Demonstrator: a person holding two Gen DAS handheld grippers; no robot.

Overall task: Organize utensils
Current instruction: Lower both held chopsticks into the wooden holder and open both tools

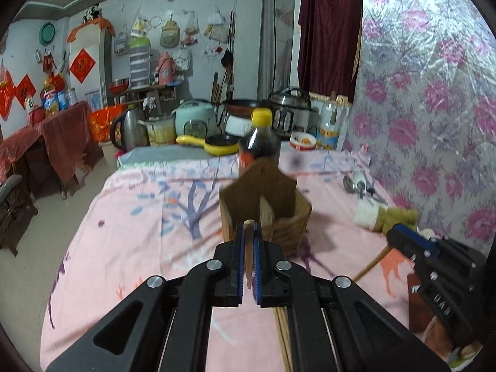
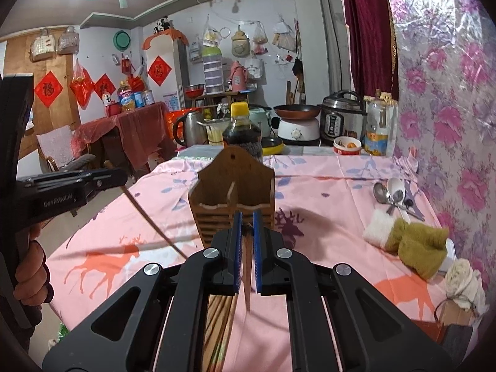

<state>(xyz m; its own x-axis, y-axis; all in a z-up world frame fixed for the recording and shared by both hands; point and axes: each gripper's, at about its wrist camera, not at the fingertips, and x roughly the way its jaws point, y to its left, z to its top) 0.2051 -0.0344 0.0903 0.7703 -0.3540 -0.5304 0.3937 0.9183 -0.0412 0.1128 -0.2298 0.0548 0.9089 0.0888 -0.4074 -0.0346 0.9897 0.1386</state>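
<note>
Each gripper, left (image 1: 248,232) and right (image 2: 247,226), pinches one chopstick (image 1: 248,248) just before the wooden chopstick holder (image 2: 234,192), raised presumably to drop them in.

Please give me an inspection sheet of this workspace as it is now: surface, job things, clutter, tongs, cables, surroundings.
Surface: table under a pink deer-print cloth.
Job's things: wooden holder upright, compartments look empty; spoons lying by the wall; more chopsticks on the cloth.
Clutter: soy sauce bottle behind the holder; olive and white knitted item; yarn ball.
Tongs: left tongs shut on a chopstick; right tongs shut on chopsticks.
Cables: nothing seen.
Surroundings: cookers, kettle, floral wall covering.
</note>
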